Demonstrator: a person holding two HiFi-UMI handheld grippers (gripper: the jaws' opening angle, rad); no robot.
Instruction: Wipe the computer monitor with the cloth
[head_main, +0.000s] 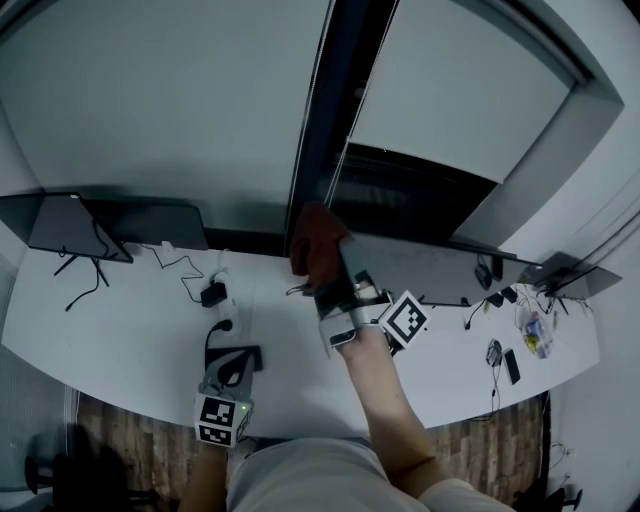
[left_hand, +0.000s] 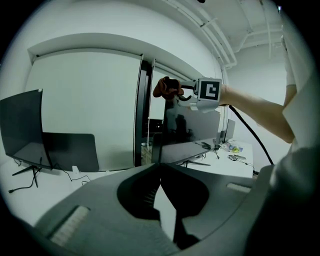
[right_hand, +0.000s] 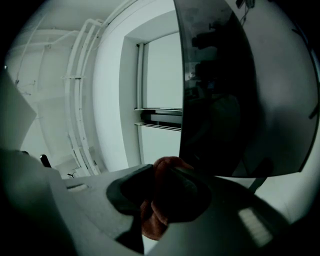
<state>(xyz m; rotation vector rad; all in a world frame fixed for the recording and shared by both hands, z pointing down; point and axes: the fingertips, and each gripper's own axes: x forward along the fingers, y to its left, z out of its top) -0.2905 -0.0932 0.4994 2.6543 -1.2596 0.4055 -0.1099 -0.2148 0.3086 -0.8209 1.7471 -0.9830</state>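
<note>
A rust-red cloth (head_main: 312, 240) is clamped in my right gripper (head_main: 330, 272), which is raised at the upper left corner of the centre monitor (head_main: 430, 268). In the right gripper view the cloth (right_hand: 159, 200) bulges between the jaws, and the monitor's dark glossy screen (right_hand: 225, 100) stands just ahead to the right. From the left gripper view, the cloth (left_hand: 162, 87) is at the monitor's (left_hand: 192, 129) top edge, held by the right gripper (left_hand: 172, 91). My left gripper (head_main: 234, 364) hangs low over the desk's near edge, its jaws (left_hand: 160, 167) together and holding nothing.
A second monitor (head_main: 68, 225) and a dark panel (head_main: 150, 226) stand at the desk's left. A charger and cables (head_main: 213, 294) lie on the white desk (head_main: 120, 320). At the right are a phone (head_main: 512, 366), small items and another screen (head_main: 565, 272).
</note>
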